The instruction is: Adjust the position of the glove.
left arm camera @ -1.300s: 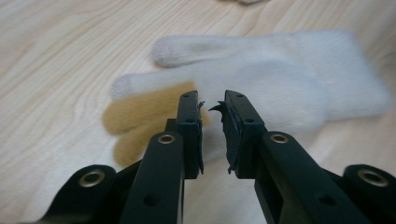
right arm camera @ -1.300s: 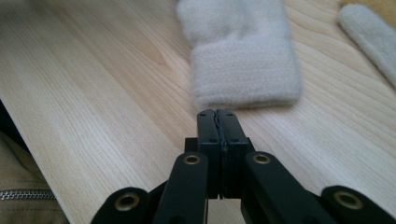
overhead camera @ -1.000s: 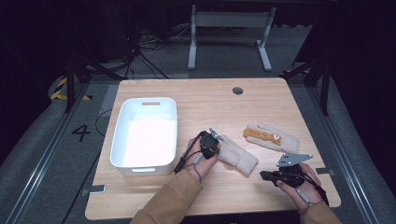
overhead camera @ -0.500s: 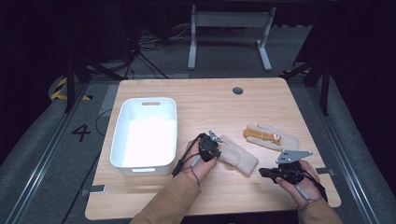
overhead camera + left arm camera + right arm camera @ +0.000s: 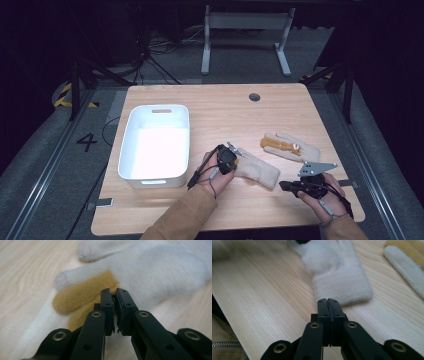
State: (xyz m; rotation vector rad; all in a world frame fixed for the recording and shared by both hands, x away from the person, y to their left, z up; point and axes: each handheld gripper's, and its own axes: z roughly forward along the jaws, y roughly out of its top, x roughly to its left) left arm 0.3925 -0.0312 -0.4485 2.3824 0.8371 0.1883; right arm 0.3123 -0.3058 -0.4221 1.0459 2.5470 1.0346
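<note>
The left hand-held gripper (image 5: 231, 150) is clamped on the finger end of the near glove (image 5: 257, 170), which lies on the worktop (image 5: 220, 107) with its long axis running right toward the cuff. The right hand-held gripper (image 5: 285, 185), jaws together and empty, sits just beside that cuff, nearer to it than to the far glove (image 5: 290, 146).

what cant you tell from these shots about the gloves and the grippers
- Left gripper, left gripper view: the shut jaws cover the near glove, so a pinch of fabric cannot be confirmed.
- Far glove, right gripper view: cut off by the frame edge.
- White bin, high view: glare washes out its floor.
</note>
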